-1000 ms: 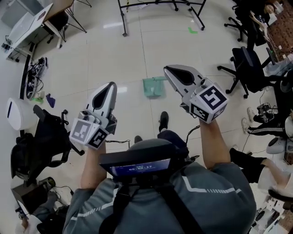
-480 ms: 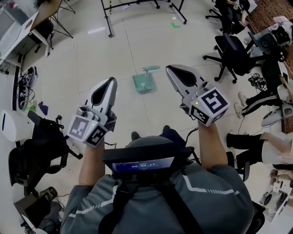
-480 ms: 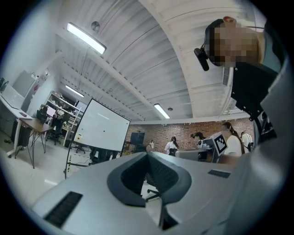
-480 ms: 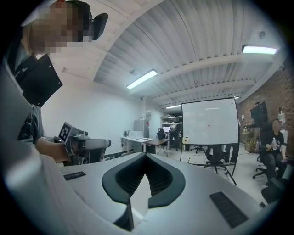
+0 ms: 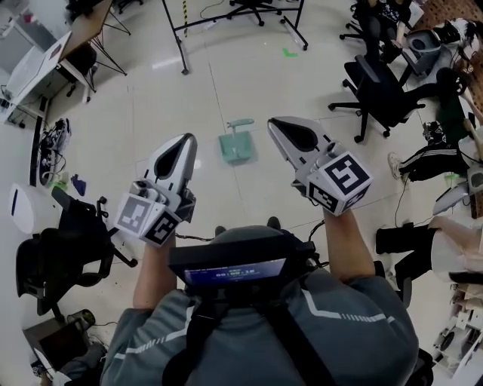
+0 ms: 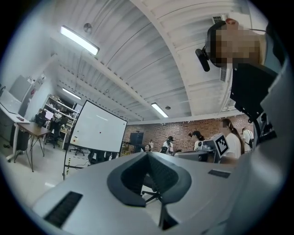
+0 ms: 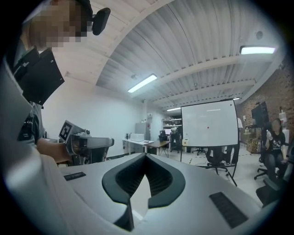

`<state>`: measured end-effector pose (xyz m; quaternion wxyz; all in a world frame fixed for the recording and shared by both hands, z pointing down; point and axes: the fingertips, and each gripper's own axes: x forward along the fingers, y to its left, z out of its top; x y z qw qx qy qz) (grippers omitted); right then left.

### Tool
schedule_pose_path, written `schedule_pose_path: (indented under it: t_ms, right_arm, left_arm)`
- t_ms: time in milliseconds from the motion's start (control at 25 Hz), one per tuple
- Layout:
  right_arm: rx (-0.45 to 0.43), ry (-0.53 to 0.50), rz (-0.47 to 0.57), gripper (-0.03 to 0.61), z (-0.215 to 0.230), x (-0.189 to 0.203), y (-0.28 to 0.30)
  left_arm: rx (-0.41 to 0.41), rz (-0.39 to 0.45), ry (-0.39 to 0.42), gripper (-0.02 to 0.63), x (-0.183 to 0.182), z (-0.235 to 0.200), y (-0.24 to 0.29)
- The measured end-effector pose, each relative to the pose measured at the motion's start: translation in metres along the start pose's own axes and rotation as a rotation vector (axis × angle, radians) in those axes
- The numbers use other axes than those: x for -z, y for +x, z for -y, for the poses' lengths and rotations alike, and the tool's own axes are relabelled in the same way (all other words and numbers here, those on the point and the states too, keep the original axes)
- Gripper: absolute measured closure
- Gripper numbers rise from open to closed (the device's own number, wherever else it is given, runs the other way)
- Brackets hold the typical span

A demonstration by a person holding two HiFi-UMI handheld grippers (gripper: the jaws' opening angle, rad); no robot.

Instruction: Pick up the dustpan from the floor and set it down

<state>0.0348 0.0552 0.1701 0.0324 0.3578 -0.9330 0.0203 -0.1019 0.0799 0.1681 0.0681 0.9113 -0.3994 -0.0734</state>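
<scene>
A pale green dustpan (image 5: pixel 236 145) lies flat on the light floor ahead of me, its handle pointing away. My left gripper (image 5: pixel 186 141) is held level at waist height, to the left of the dustpan and well above it; its jaws meet at the tips with nothing between them (image 6: pixel 148 154). My right gripper (image 5: pixel 275 123) is level too, just right of the dustpan in the head view, shut and empty (image 7: pixel 146 156). Neither gripper touches the dustpan.
A whiteboard stand (image 5: pixel 241 19) crosses the floor beyond the dustpan. Black office chairs (image 5: pixel 375 90) and seated people are at the right. A black chair (image 5: pixel 72 241) and cables (image 5: pixel 53 139) sit at the left, by a desk (image 5: pixel 45 53).
I have walked forward: the floor and dustpan shifted in the head view, the dustpan now sitting between the two gripper tips. Both grippers stayed shut and level, raised slightly.
</scene>
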Motion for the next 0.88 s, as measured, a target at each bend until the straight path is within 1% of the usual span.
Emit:
schedule_pose_path:
  t_ms: [80,240,400,480,600,880]
  right_arm:
    - [-0.001,0.011,0.015,0.554,0.004,0.0,-0.009]
    - [-0.01,0.017,0.022,0.554,0.006,-0.005,-0.018]
    - [-0.011,0.028,0.022,0.554,0.03,0.0,-0.023]
    - [-0.017,0.029,0.026,0.553,0.034,0.005,-0.022]
    - [-0.017,0.019,0.026,0.554,0.033,0.01,-0.021]
    - [-0.005,0.002,0.021,0.554,0.027,0.004,-0.036]
  left_arm:
    - [0.003,-0.003,0.006,0.588,0.003,0.012,0.002]
    - [-0.004,0.008,-0.025,0.588,0.001,0.021,0.004]
    - [-0.02,0.003,-0.018,0.588,0.005,0.025,0.024]
    - [-0.022,-0.002,-0.013,0.588,0.01,0.023,0.028]
    - [-0.017,-0.005,-0.006,0.588,0.015,0.022,0.027]
    - [-0.012,-0.006,-0.005,0.588,0.012,0.036,0.021]
